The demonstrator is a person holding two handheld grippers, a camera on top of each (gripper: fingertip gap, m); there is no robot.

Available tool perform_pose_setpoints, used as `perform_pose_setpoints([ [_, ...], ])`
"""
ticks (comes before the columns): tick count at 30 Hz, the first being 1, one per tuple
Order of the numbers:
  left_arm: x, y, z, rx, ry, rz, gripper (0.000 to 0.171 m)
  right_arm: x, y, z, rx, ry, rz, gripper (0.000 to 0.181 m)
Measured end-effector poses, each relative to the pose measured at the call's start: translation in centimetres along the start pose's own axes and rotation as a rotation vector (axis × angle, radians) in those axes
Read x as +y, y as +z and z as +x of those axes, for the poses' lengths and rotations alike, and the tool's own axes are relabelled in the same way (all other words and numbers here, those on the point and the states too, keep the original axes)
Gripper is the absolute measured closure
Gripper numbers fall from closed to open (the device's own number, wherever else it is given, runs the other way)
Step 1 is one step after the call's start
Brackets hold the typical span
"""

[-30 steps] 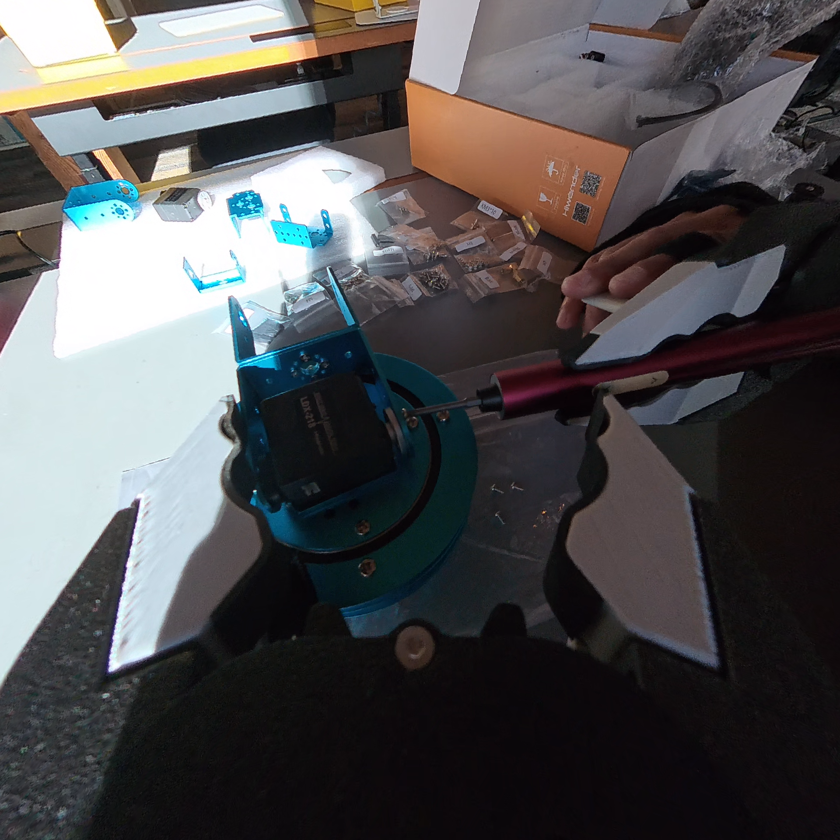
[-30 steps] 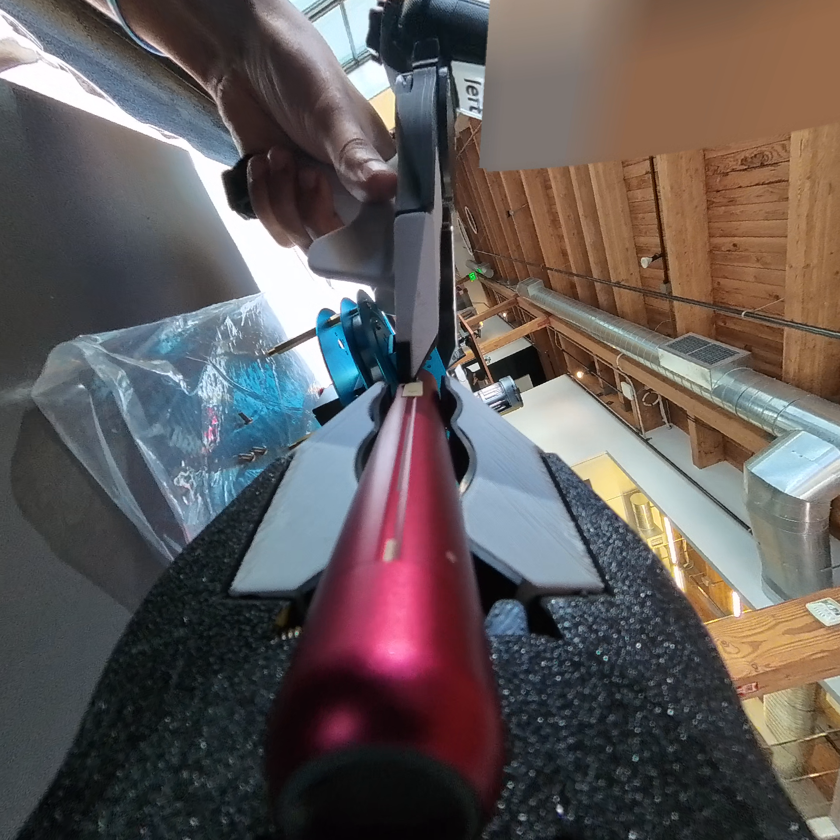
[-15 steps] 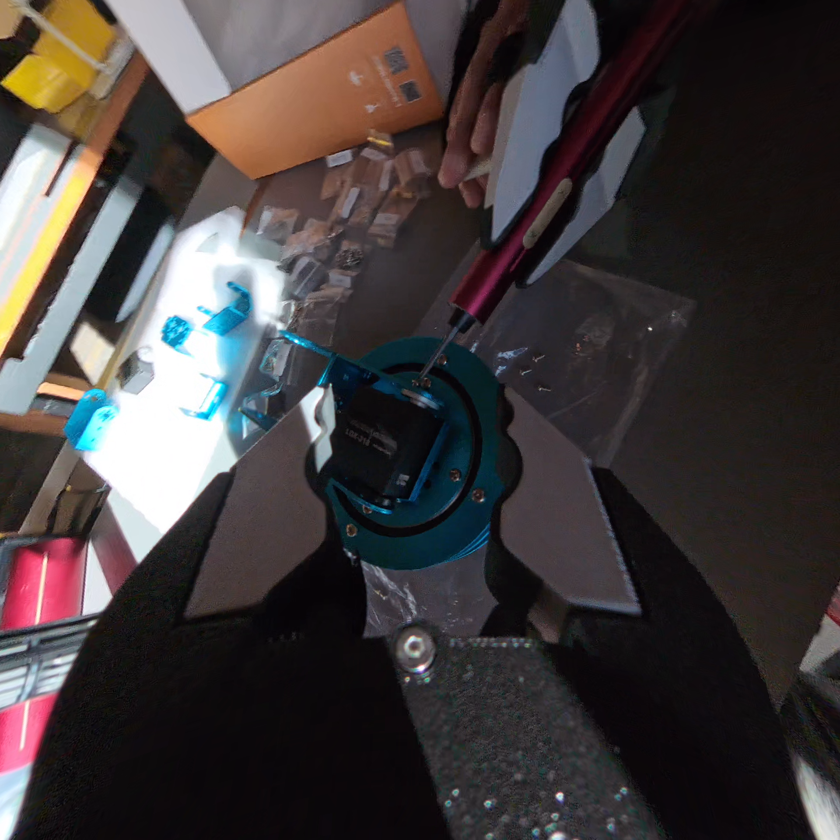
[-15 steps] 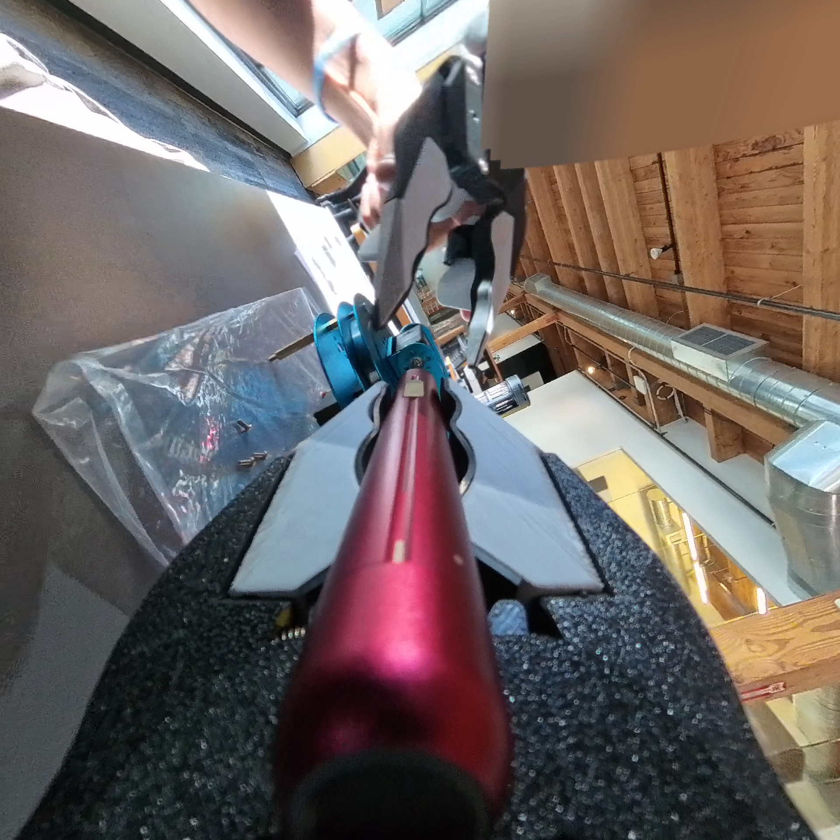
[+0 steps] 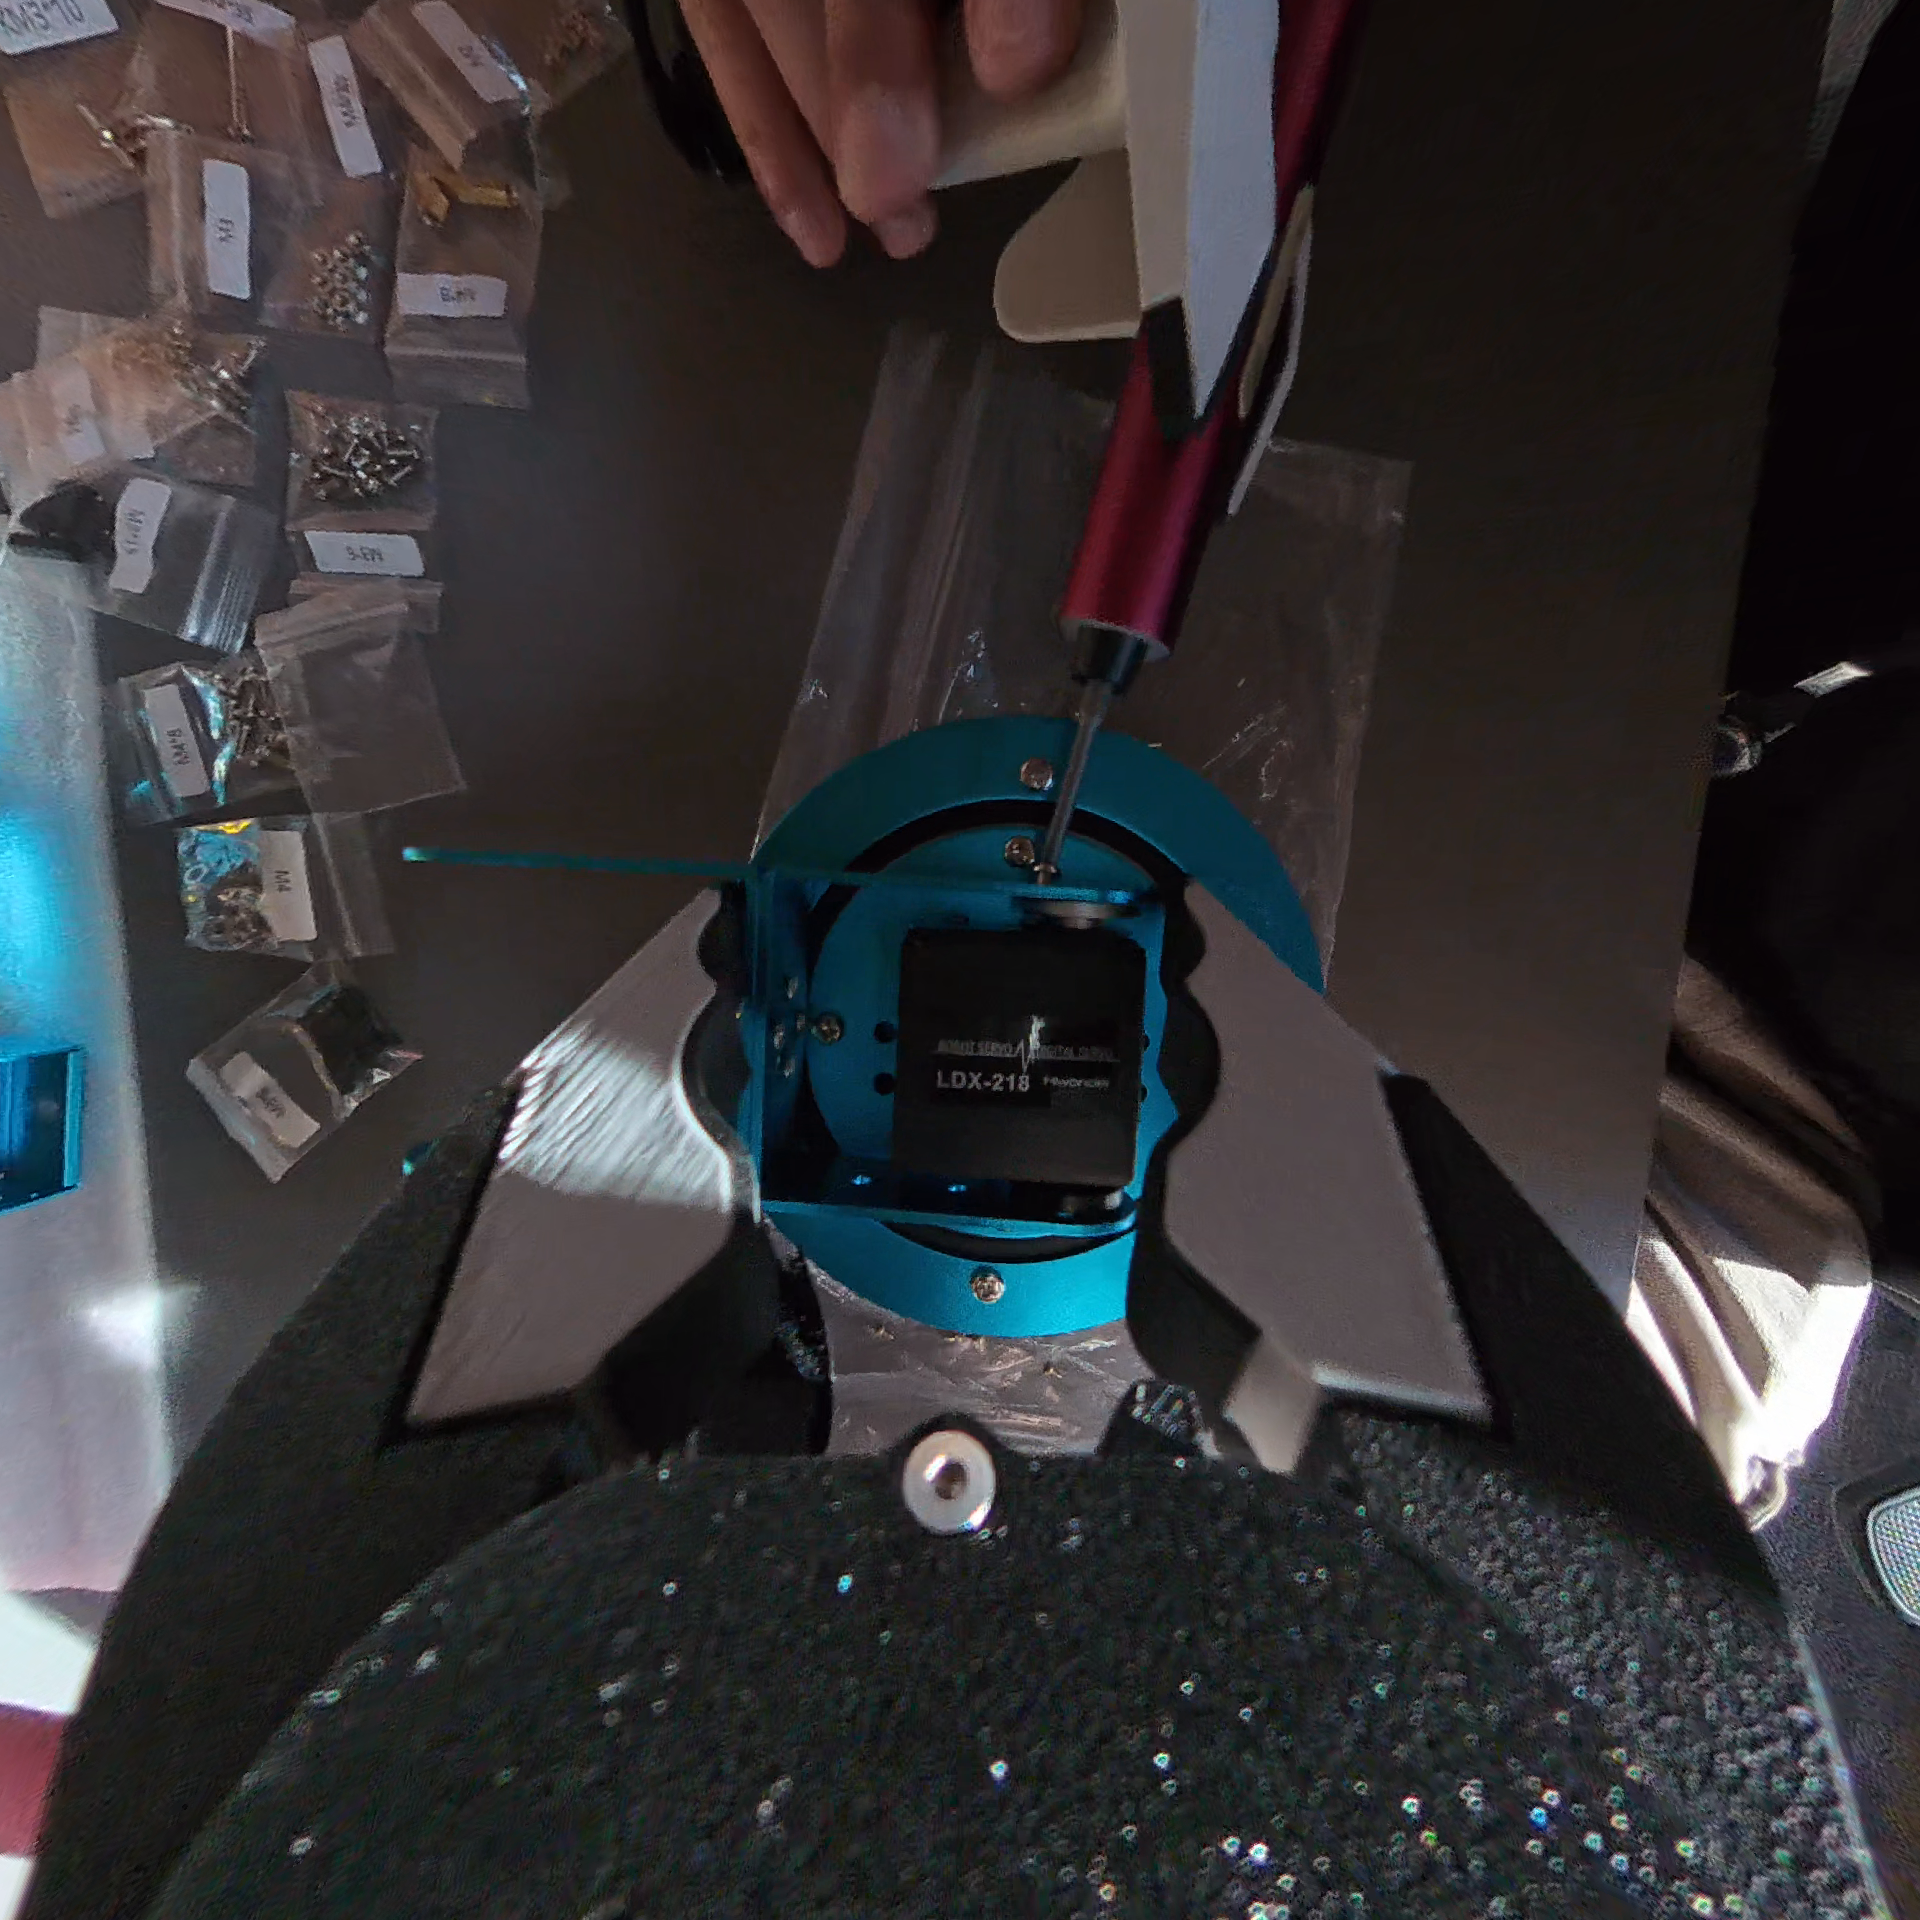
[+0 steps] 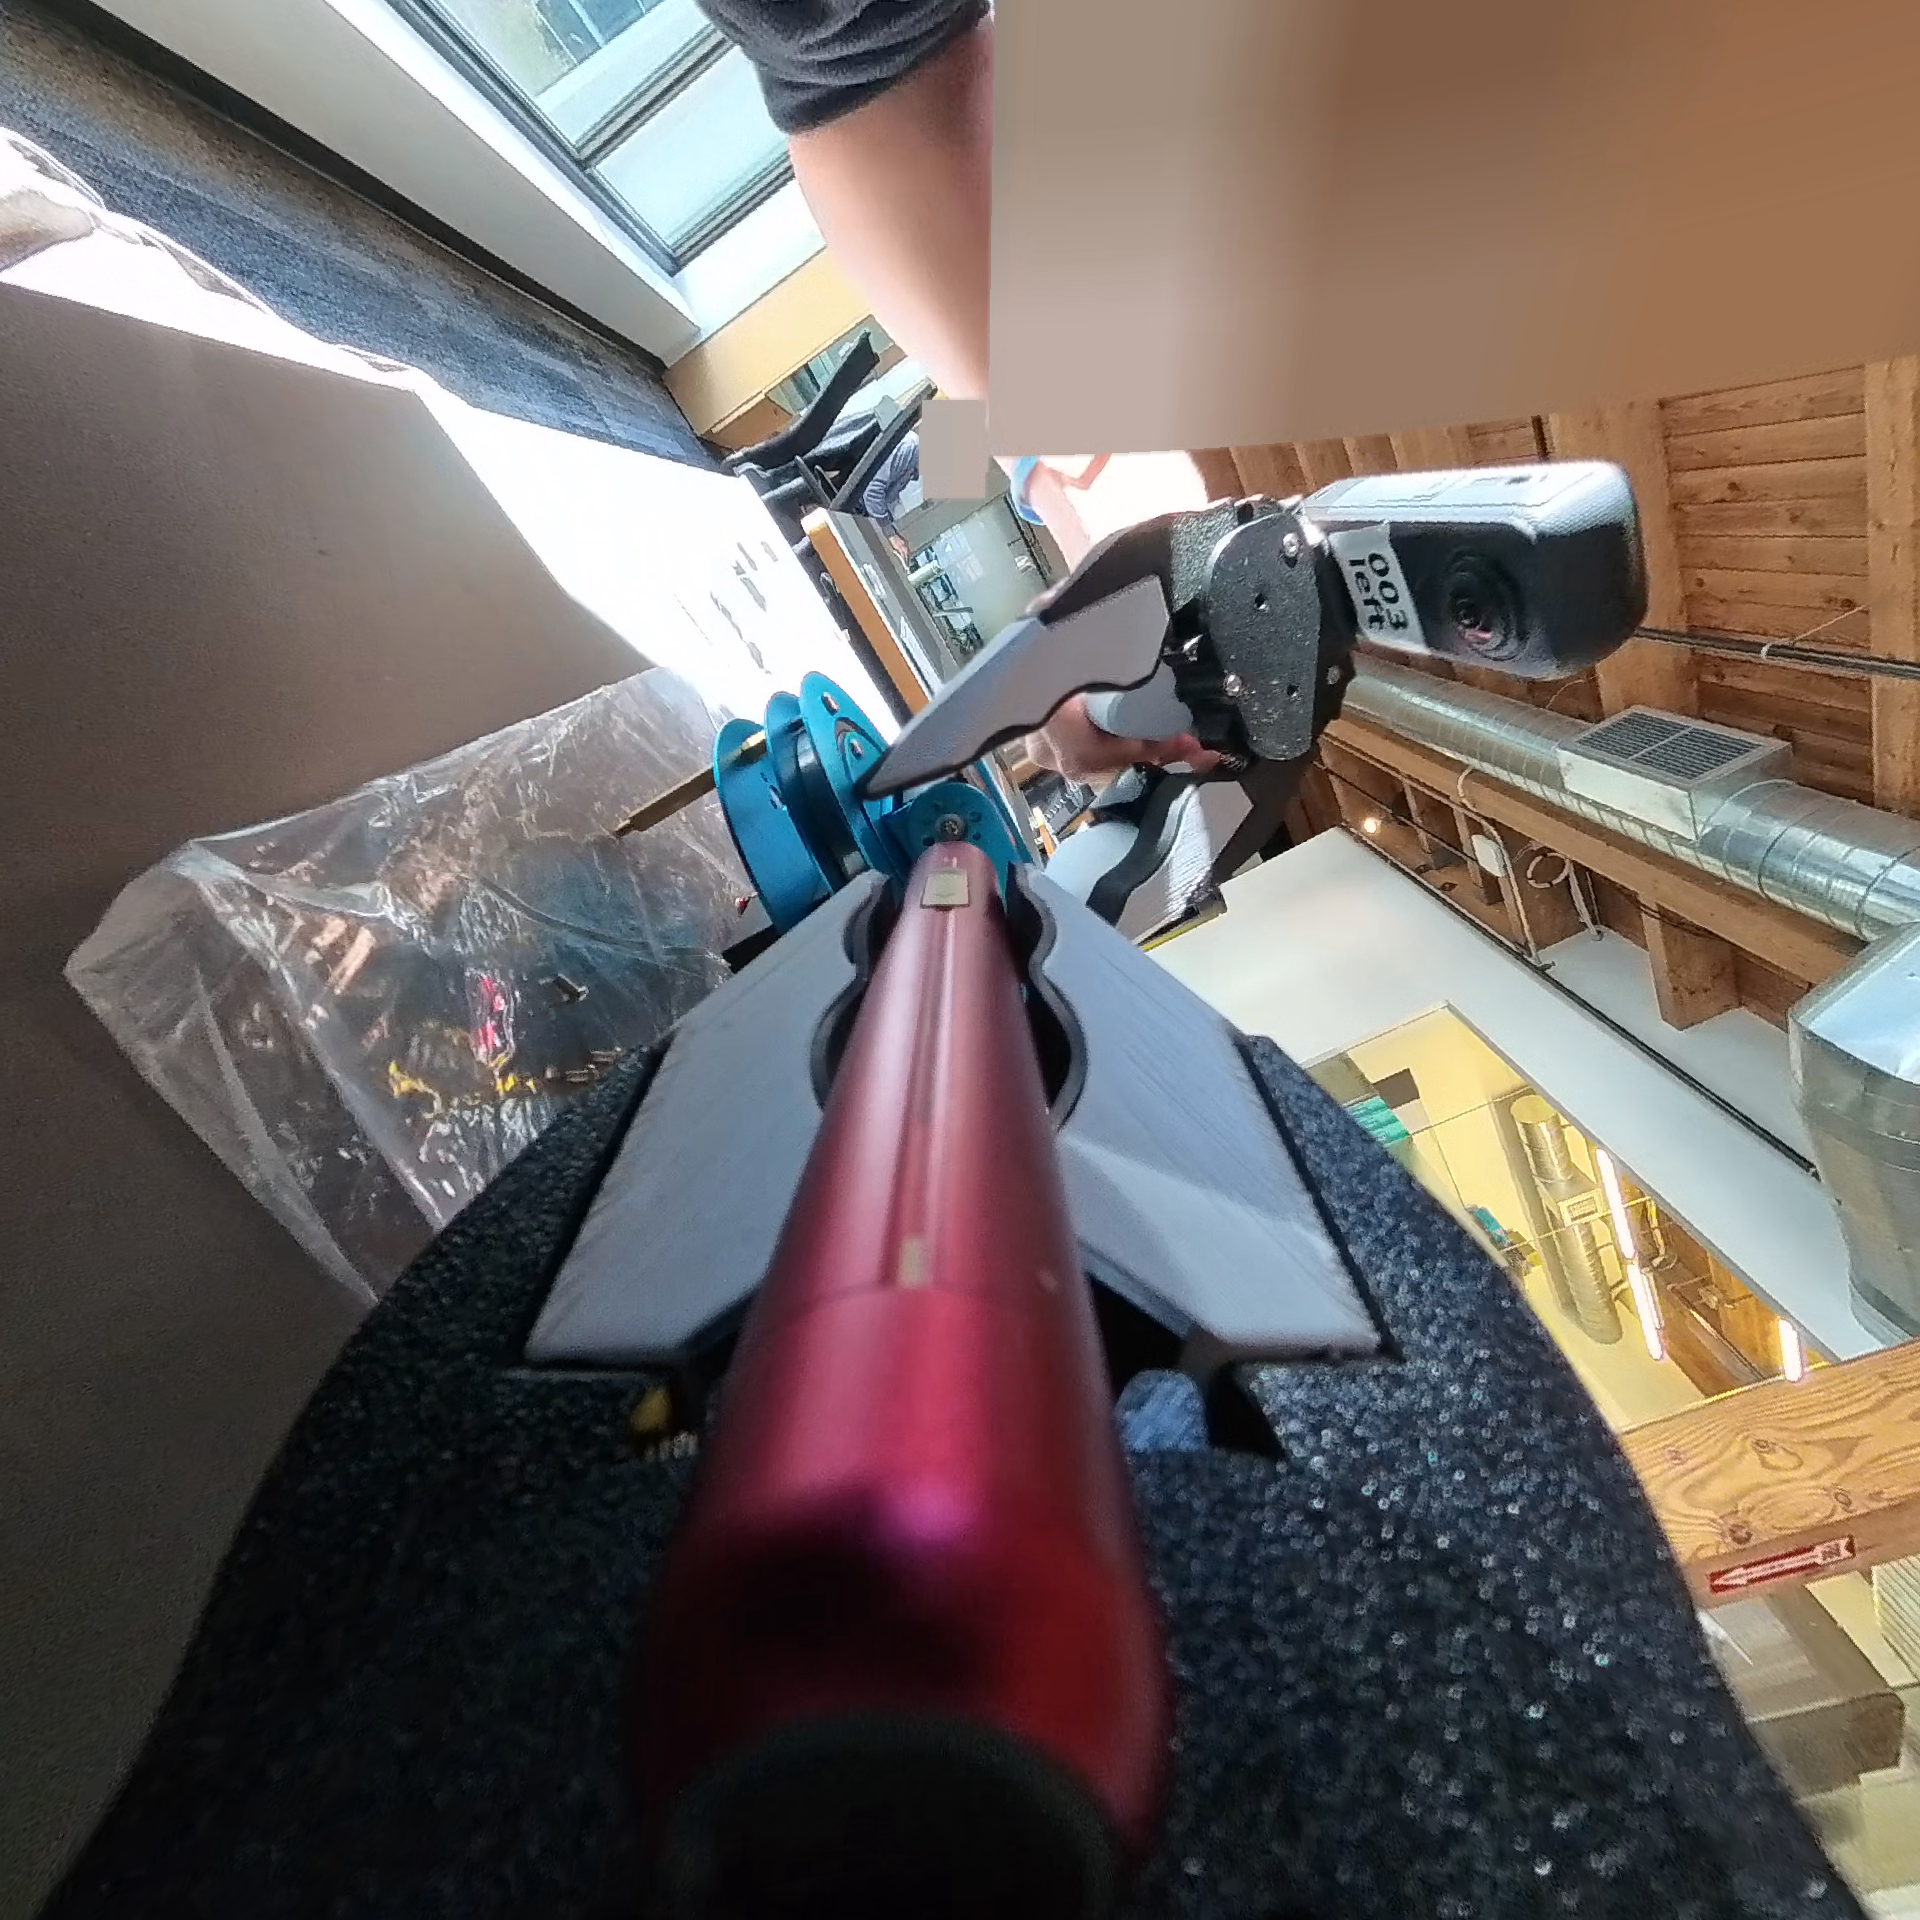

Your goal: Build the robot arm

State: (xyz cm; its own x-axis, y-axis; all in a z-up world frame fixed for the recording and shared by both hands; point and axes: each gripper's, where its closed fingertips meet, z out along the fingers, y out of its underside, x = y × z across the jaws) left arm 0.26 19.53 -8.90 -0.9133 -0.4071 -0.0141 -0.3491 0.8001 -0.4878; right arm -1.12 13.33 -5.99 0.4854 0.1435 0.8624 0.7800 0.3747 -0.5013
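A black servo point(image 5: 1013, 1070) sits in a blue bracket point(image 5: 774, 1039) on a round blue base point(image 5: 1236, 831). My left gripper point(image 5: 956, 935) looks straight down on it, open, with one finger on each side of the bracket; I cannot tell if they touch it. My right gripper point(image 6: 951, 904) is shut on a red screwdriver point(image 6: 935, 1195). In the left wrist view the screwdriver point(image 5: 1138, 520) comes down from the upper right and its bit rests on a screw point(image 5: 1042, 873) at the bracket's far edge. The right wrist view shows the left gripper point(image 6: 997, 707) over the blue assembly point(image 6: 790, 821).
Several small bags of screws point(image 5: 353, 457) lie to the left on the dark table. A clear plastic bag point(image 5: 1039, 499) lies under the base, with loose screws point(image 6: 566, 987) on it. A blue part point(image 5: 31, 1132) is at the left edge. A hand point(image 5: 862, 125) holds the right gripper. The left gripper's tips are roughly 8 cm from the right gripper's.
My left gripper has swung from beside the assembly to above it, narrowed its fingers and come down around the bracket. The screwdriver bit has stayed on the bracket's screw.
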Motion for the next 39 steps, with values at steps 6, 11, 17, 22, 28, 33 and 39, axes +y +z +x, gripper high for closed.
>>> perform_pose_setpoints([
  [6, -0.1, -0.2, -0.1, -0.048, 0.039, -0.006, 0.096, 0.0, 0.0, 0.1, -0.006, 0.014, 0.008, 0.160],
  [11, -0.2, -0.4, -0.2, -0.085, 0.071, -0.007, 0.096, 0.1, 0.0, 0.1, -0.012, 0.001, 0.020, 0.160],
  [17, -0.4, -0.8, -0.5, -0.174, 0.141, -0.050, 0.098, 0.6, -0.2, 0.8, -0.068, 0.114, 0.082, 0.160],
  [22, -0.4, -1.2, -0.8, -0.286, 0.136, -0.109, 0.099, 0.8, 0.0, 0.9, -0.065, 0.100, 0.077, 0.160],
  [28, -0.2, -1.6, -0.6, -0.322, 0.126, -0.136, 0.100, 0.7, 0.1, 0.8, -0.059, 0.072, 0.068, 0.160],
  [33, -0.2, -1.9, -0.4, -0.307, 0.119, -0.148, 0.102, 0.6, 0.2, 0.7, -0.058, 0.061, 0.061, 0.160],
  [39, -0.3, -2.0, -0.6, -0.358, 0.153, -0.155, 0.102, 0.7, 0.2, 0.8, -0.060, 0.092, 0.065, 0.160],
])
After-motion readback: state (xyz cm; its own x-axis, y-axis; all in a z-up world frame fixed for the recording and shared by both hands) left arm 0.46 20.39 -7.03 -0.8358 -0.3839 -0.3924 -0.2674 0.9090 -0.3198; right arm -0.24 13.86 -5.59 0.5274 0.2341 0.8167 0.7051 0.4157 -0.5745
